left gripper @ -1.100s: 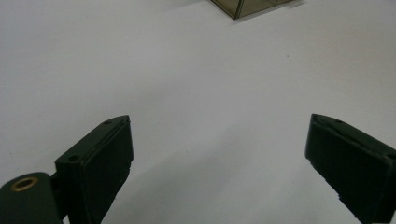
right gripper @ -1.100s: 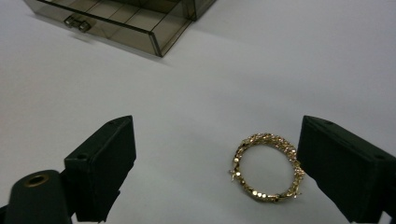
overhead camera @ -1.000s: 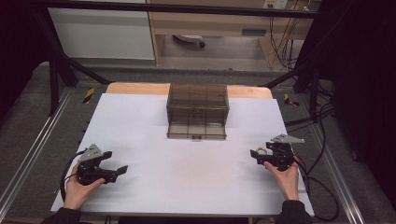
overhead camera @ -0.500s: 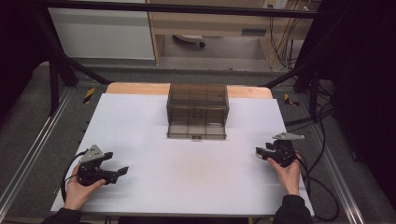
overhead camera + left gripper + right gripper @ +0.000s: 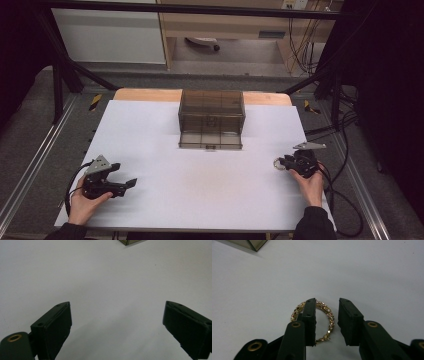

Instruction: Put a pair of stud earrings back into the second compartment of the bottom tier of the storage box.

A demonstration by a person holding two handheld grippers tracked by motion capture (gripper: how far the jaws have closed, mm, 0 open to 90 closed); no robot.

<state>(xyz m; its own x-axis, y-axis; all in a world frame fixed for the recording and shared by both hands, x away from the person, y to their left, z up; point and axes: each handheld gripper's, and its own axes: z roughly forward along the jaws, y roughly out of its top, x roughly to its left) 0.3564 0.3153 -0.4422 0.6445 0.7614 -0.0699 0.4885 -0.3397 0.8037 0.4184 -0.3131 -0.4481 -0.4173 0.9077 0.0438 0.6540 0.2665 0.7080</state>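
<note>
The right tongs (image 5: 325, 322) sit low over the counter (image 5: 200, 190) near its right edge, about midway between the far and near edges, with a gold, stone-studded ring (image 5: 329, 317) lying flat under them. In the right gripper view one jaw stands inside the ring's loop, covering part of its left arc, while the other jaw stands just outside the ring's right arc, a thin strip of white counter showing between that arc and the jaw face. So the ring's right side lies between the two jaws, which have just been closing and now stand narrow, though not pressing on it from both sides. From the high view the ring (image 5: 278, 163) shows as a small pale loop at the tips of the right tongs (image 5: 284, 163), on the side toward the counter's middle.

The left tongs (image 5: 131, 183) rest near the counter's near left corner, well apart from the ring, their jaws spread wide over bare white surface (image 5: 112, 290).

A smoky, see-through box with compartments (image 5: 211, 119) stands at the middle of the far edge, well apart from both tongs.
</note>
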